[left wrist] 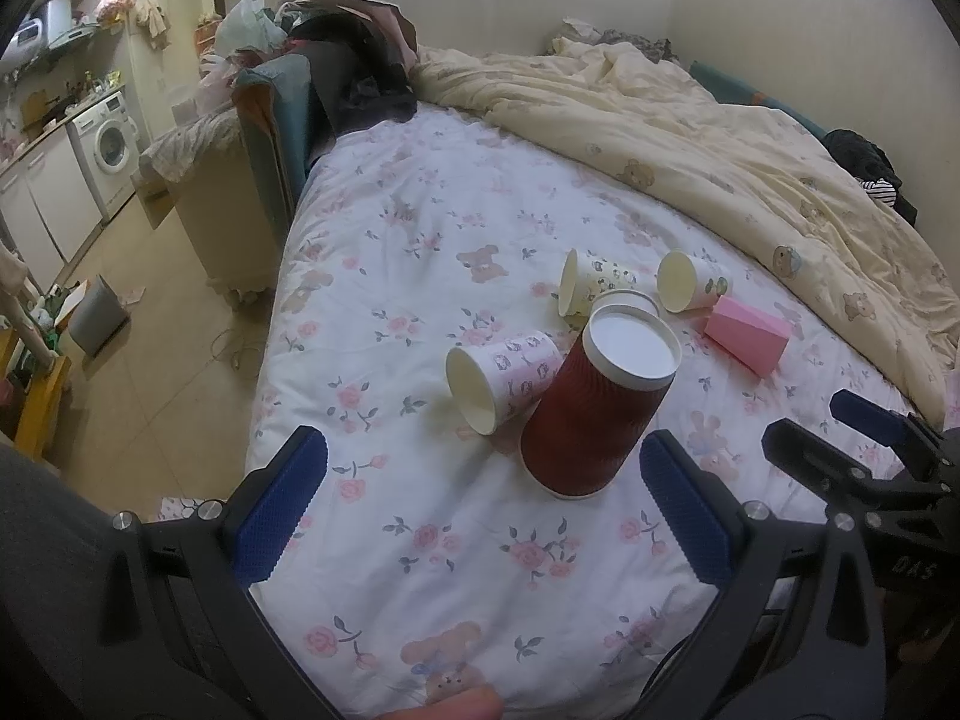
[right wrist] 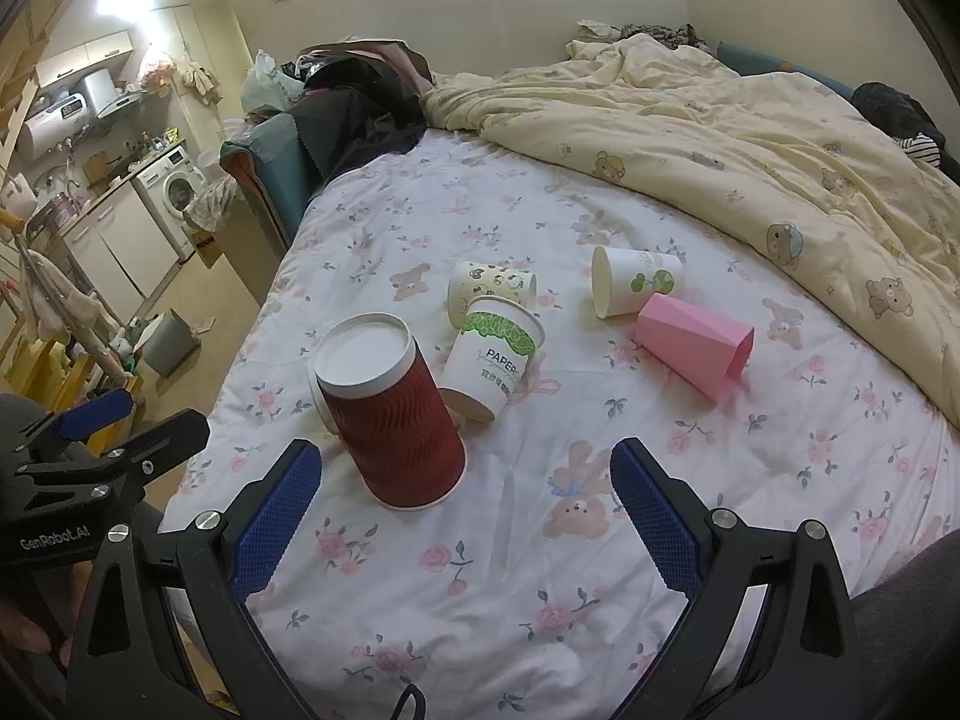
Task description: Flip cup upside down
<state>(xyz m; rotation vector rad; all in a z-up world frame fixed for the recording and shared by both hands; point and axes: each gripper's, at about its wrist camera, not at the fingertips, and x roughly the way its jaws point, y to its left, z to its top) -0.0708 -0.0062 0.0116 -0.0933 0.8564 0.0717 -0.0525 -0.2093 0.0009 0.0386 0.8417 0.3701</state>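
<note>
A dark red ribbed paper cup [left wrist: 591, 414] stands upside down on the floral bed sheet [left wrist: 420, 228], its white base up; it also shows in the right wrist view [right wrist: 393, 420]. My left gripper [left wrist: 483, 480] is open and empty, just in front of the red cup. My right gripper [right wrist: 465, 495] is open and empty, also just in front of it; its fingers show at the right edge of the left wrist view [left wrist: 864, 414]. A green-and-white paper cup [right wrist: 495, 357] stands upside down behind the red cup.
Other cups lie on their sides: a pink-patterned one [left wrist: 501, 378], a bear-print one [right wrist: 489, 288], a white one with a green sprout [right wrist: 636, 288] and a pink faceted one [right wrist: 696, 345]. A cream duvet [right wrist: 750, 138] covers the bed's far right. The bed edge and floor lie to the left.
</note>
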